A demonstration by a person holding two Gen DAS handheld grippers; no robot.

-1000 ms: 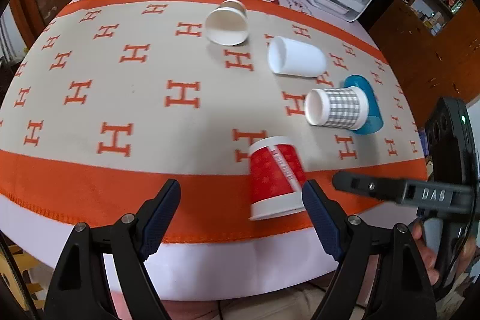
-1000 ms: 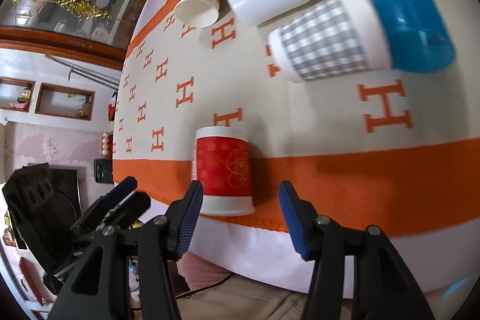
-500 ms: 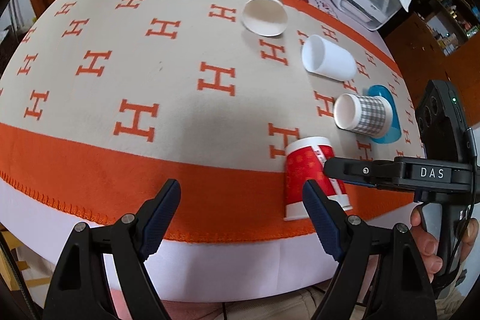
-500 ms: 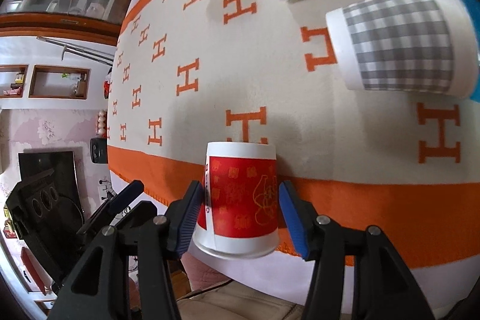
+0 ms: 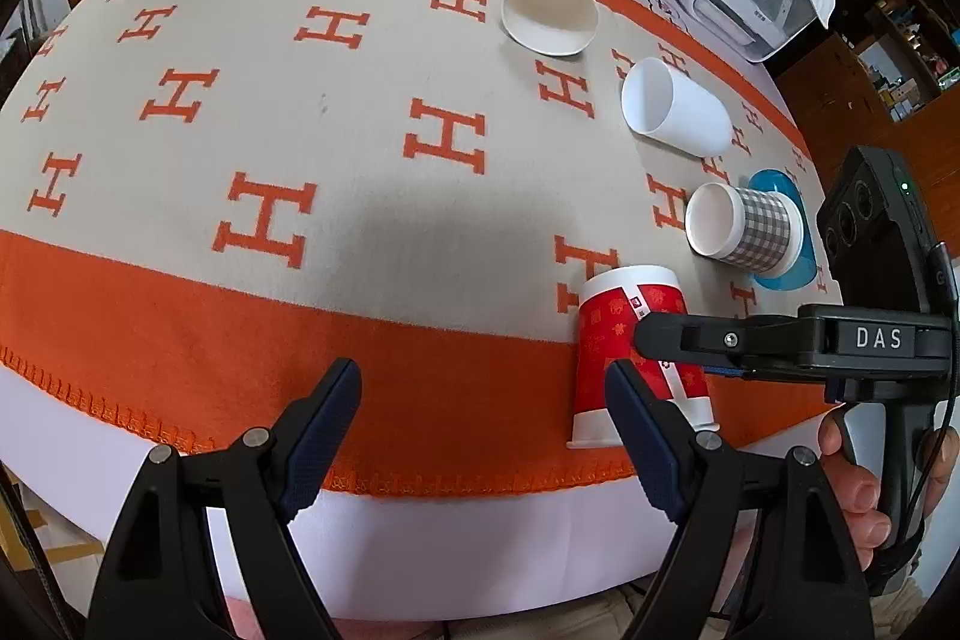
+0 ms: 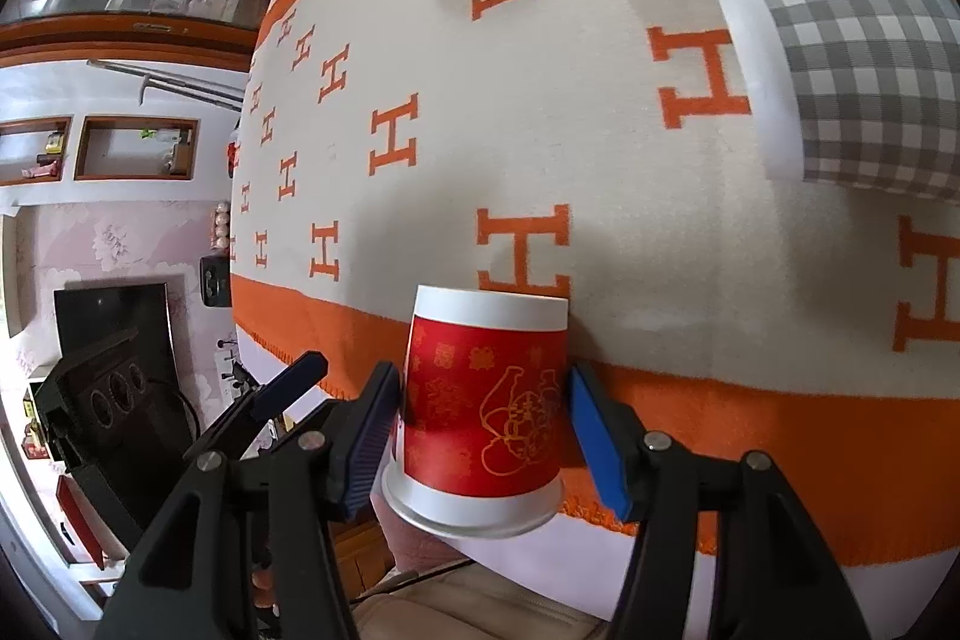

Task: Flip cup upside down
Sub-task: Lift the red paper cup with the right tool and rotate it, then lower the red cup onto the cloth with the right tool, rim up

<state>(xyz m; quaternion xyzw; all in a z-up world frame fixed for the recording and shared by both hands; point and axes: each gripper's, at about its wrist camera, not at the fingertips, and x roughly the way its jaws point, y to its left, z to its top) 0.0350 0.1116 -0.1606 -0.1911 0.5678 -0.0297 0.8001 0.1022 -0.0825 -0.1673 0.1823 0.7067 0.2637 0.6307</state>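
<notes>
Right gripper (image 6: pixel 483 403) now straddling the red cup (image 6: pixel 483 394), which lies on its side on the orange band of the tablecloth (image 5: pixel 360 172), near the front table edge, its wide rim toward the person and its white base pointing away. One second before, the cup lay ahead of and left of the fingertips; half a second before, it sat just between them; at this moment the blue pads (image 6: pixel 594 436) flank the cup's mid-wall on both sides. The left pad appears to touch the wall, while a thin gap seems to remain at the right pad — the jaws are therefore spread about the cup and not yet clamped. In the left wrist view one finger of the right gripper crosses the cup's upper side (image 5: pixel 630 340), which confirms the straddle. Left gripper (image 5: pixel 480 418) hovers wide apart over the orange band, holding nothing, the cup just beside its right finger. Implication for the task: the approach is judged complete and the squeeze is the step in hand; lift and rotation onto the rim have not begun. Grey-checked cup (image 5: pixel 744 232), white cup (image 5: pixel 678 112) and brown-sleeved cup (image 5: pixel 549 16) lie on their sides farther back, well apart from the red one
</notes>
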